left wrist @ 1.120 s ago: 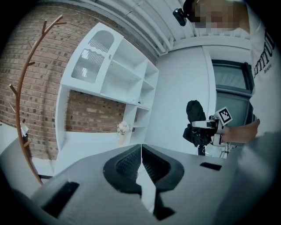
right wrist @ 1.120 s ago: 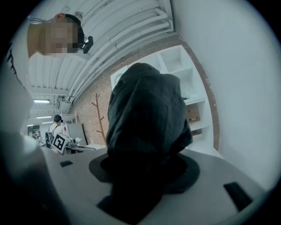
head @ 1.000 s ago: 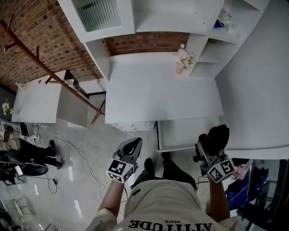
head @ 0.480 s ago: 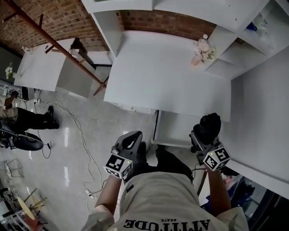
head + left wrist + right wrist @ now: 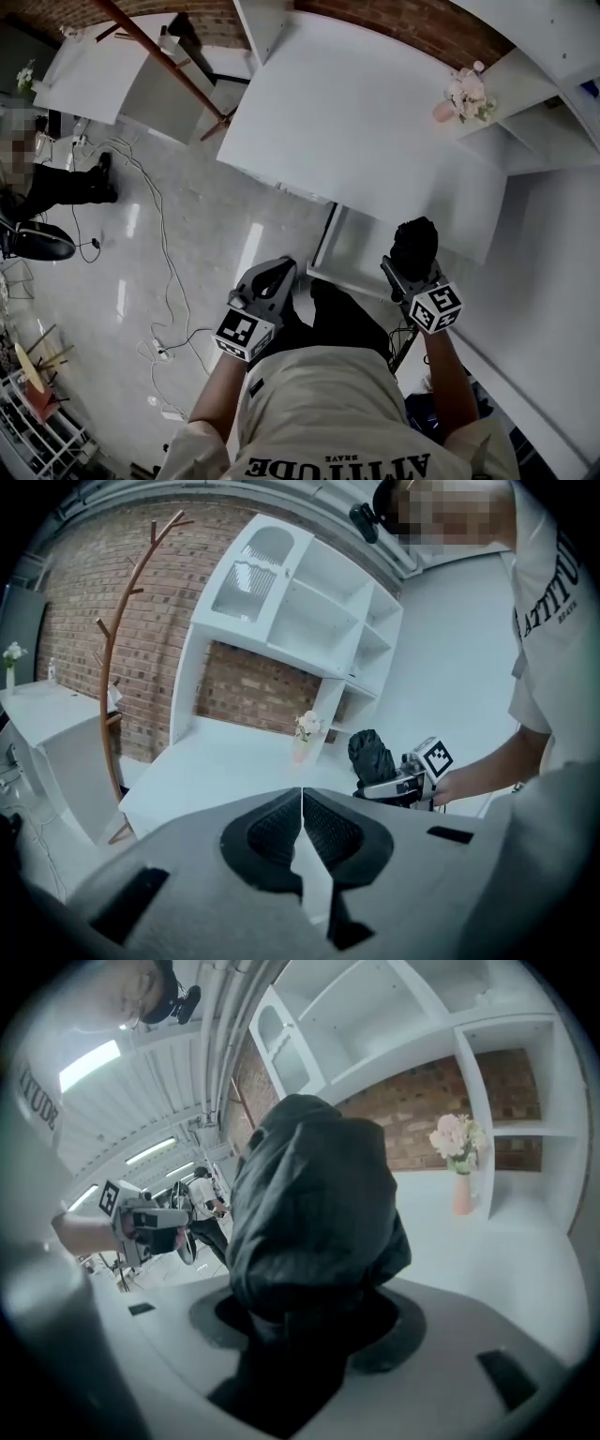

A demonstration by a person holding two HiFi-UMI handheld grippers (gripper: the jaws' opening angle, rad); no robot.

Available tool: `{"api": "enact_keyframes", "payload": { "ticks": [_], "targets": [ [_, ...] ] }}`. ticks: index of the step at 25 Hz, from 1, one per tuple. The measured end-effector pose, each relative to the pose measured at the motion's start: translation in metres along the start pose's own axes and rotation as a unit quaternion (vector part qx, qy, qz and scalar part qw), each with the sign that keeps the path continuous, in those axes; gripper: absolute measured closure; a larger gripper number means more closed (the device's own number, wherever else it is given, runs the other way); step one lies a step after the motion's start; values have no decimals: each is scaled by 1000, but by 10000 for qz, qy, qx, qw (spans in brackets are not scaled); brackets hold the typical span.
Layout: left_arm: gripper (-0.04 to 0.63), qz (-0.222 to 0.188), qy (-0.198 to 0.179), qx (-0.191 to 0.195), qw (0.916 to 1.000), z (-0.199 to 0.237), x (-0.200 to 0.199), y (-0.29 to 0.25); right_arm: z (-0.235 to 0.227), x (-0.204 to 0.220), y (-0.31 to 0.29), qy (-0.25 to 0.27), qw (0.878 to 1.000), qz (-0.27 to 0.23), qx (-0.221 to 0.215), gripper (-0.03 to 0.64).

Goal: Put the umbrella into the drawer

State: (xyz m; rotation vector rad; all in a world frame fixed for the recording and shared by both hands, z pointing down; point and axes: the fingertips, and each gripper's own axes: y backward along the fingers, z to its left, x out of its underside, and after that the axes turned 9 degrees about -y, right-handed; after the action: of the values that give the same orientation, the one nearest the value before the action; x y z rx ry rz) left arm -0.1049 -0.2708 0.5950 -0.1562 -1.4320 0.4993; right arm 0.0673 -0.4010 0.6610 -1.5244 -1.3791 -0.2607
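Note:
A folded black umbrella (image 5: 414,246) stands up out of my right gripper (image 5: 412,262), which is shut on it, over the right end of the open white drawer (image 5: 352,246) below the desk (image 5: 356,122). In the right gripper view the umbrella (image 5: 314,1213) fills the middle and hides the jaws of the right gripper (image 5: 309,1312). My left gripper (image 5: 274,277) hangs shut and empty above the floor, left of the drawer. Its pads (image 5: 281,827) meet in the left gripper view, where the umbrella (image 5: 372,755) shows to the right.
A pink vase of flowers (image 5: 464,94) stands at the desk's back right, beside white shelves (image 5: 553,122). A wooden coat rack (image 5: 178,56) leans left of the desk by a smaller white table (image 5: 94,66). Cables (image 5: 169,281) trail over the floor; a seated person's legs (image 5: 66,187) are far left.
The right gripper has carried the umbrella left, from beside the drawer to over its right end. The head view has swung, so desk and drawer sit higher. Both grippers stay shut.

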Motion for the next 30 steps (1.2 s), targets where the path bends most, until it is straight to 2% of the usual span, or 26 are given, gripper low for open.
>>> {"api": "enact_keyframes", "payload": {
  "ticks": [7, 14, 18, 23, 30],
  "targets": [
    [569, 208, 194, -196, 9994, -2, 29, -4, -20, 59, -47, 141, 9962, 842, -161, 368],
    [569, 359, 426, -263, 9981, -1, 50, -13, -34, 114, -86, 382, 9858, 1614, -263, 368],
    [569, 520, 687, -328, 9957, -1, 63, -16, -42, 153, -101, 651, 9745, 2131, -257, 368],
    [569, 647, 625, -386, 9952, 14, 81, -21, -60, 187, -128, 769, 9618, 2616, -235, 368],
    [569, 734, 944, -504, 9915, 10, 93, -25, -89, 234, -144, 893, 9395, 3308, 14, 368]
  ]
}}
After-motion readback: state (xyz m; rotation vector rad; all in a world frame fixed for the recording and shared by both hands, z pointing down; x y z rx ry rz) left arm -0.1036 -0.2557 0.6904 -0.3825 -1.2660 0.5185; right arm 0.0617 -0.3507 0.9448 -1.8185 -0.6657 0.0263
